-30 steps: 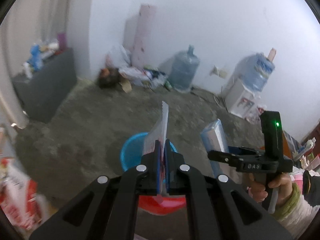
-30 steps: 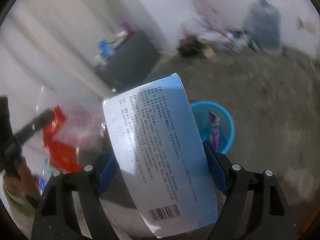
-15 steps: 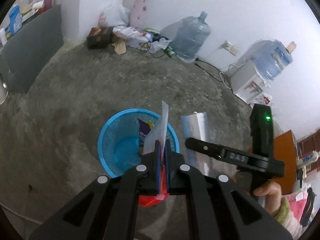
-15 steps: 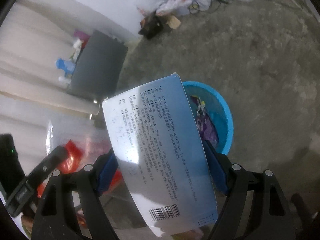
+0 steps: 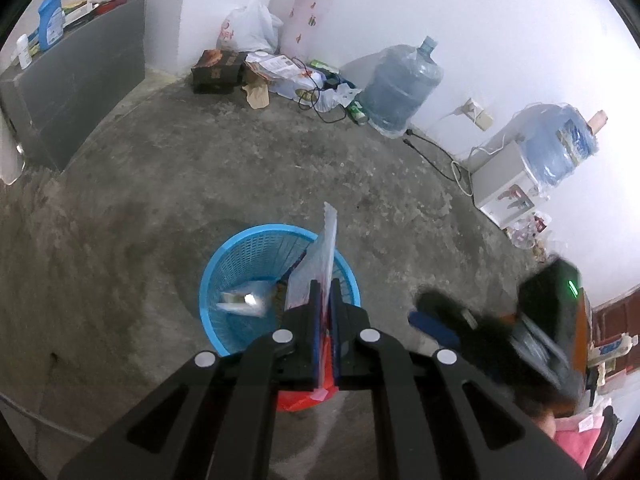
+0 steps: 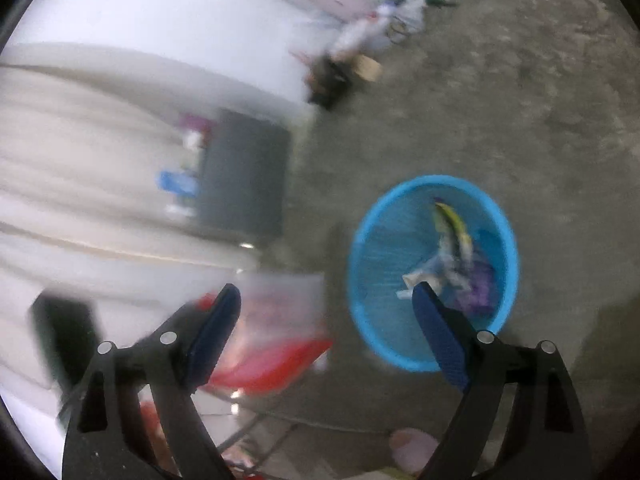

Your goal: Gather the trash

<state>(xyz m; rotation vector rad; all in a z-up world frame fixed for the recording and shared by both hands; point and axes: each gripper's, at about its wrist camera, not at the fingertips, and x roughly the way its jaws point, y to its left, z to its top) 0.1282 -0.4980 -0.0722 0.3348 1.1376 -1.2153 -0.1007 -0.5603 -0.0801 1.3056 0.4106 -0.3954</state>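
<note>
Wrapper (image 5: pixel 325 258), clear with red print, is clamped edge-up in my left gripper (image 5: pixel 325 322), jaws shut, directly over the blue basket (image 5: pixel 256 236) for dropping, while my right gripper (image 6: pixel 326 328) has jaws opening and empty above it.

Water jugs (image 5: pixel 401 87), grey cabinet (image 5: pixel 76 80)

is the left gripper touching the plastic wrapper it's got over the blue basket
Touching. In the left wrist view the left gripper has its jaws shut on the plastic wrapper, above the blue basket.
</note>
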